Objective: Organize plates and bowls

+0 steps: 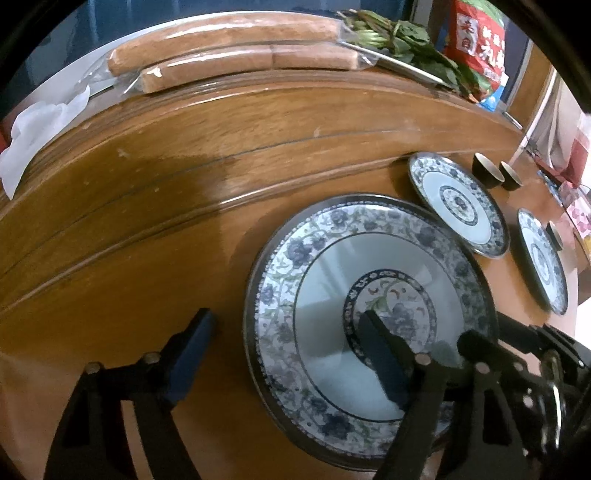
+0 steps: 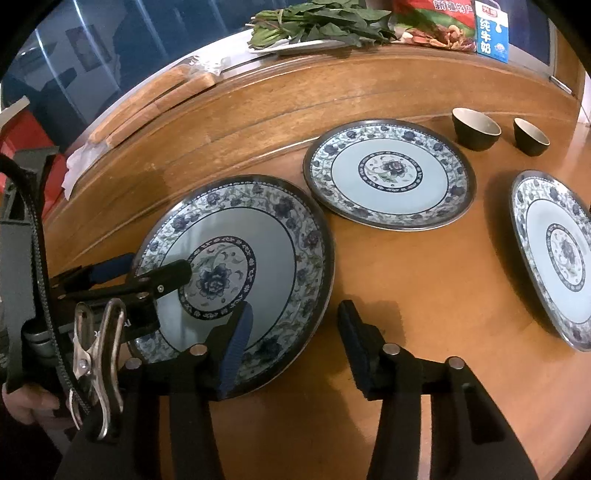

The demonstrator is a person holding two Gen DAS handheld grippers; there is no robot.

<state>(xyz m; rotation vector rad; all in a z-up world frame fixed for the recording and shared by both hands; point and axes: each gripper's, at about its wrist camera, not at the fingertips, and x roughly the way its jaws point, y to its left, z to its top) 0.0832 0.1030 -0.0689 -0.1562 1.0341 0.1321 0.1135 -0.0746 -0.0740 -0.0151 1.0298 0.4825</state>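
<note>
My left tongs (image 1: 284, 332) stand spread over the left rim of the near plate (image 1: 369, 280), one finger out on the bare wood, the other above the plate's flowered middle; they grip nothing. My right tongs (image 2: 295, 325) are narrower and straddle the same plate's right rim (image 2: 317, 258), one blue pad inside the plate, the black one on the bench (image 2: 424, 280) just beside it; whether either pad presses the rim I cannot tell. The near plate lies flat on the wooden bench, with a second blue-patterned plate (image 2: 388, 173) just behind it and a third (image 2: 554, 254) off to the right. Two small dark bowls (image 2: 476, 129) stand beyond the second plate (close together, not touching). On the raised ring further back sit wrapped sausages (image 1: 229, 48), leafy greens (image 2: 317, 22), a red packet (image 1: 476, 44) with Chinese print too blurred to read, and a blue carton (image 2: 491, 33) marked 纯牛奶.
</note>
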